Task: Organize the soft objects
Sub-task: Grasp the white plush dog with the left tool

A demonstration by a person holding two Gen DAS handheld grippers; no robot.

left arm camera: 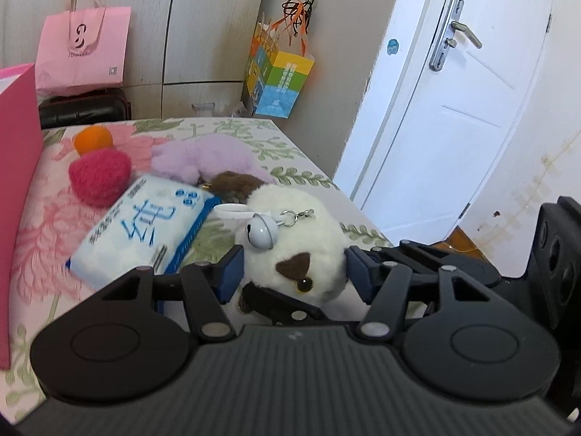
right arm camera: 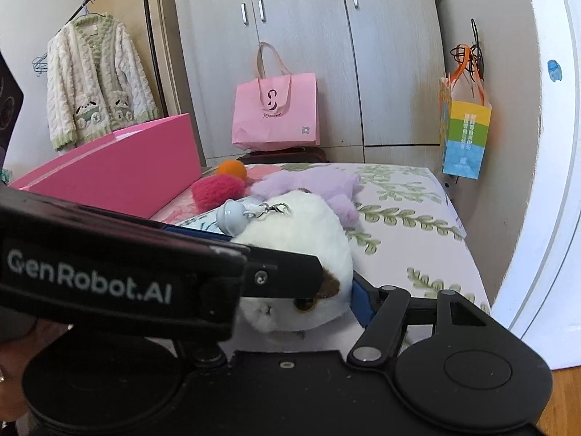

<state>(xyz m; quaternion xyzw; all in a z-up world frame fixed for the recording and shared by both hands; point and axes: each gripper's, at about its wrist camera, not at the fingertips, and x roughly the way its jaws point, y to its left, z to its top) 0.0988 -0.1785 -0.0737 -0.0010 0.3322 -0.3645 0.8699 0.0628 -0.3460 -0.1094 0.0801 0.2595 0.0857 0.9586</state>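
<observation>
A white plush cat with brown patches and a bell [left arm camera: 290, 243] lies near the table's front edge. My left gripper [left arm camera: 294, 272] has its blue pads on both sides of the cat's head, closed on it. In the right wrist view the cat [right arm camera: 301, 239] sits between my right gripper's fingers [right arm camera: 363, 301]; the left gripper's body hides the other finger, so its grip is unclear. Behind lie a blue-white tissue pack [left arm camera: 141, 229], a purple plush [left arm camera: 207, 160], a red woolly ball [left arm camera: 100, 176] and an orange ball [left arm camera: 92, 138].
A pink box [right arm camera: 120, 167] stands on the table's left side. The floral tablecloth [right arm camera: 410, 225] ends at the right edge near a white door [left arm camera: 454, 109]. A pink bag [right arm camera: 276, 112] and a colourful bag [right arm camera: 464, 134] stand and hang behind.
</observation>
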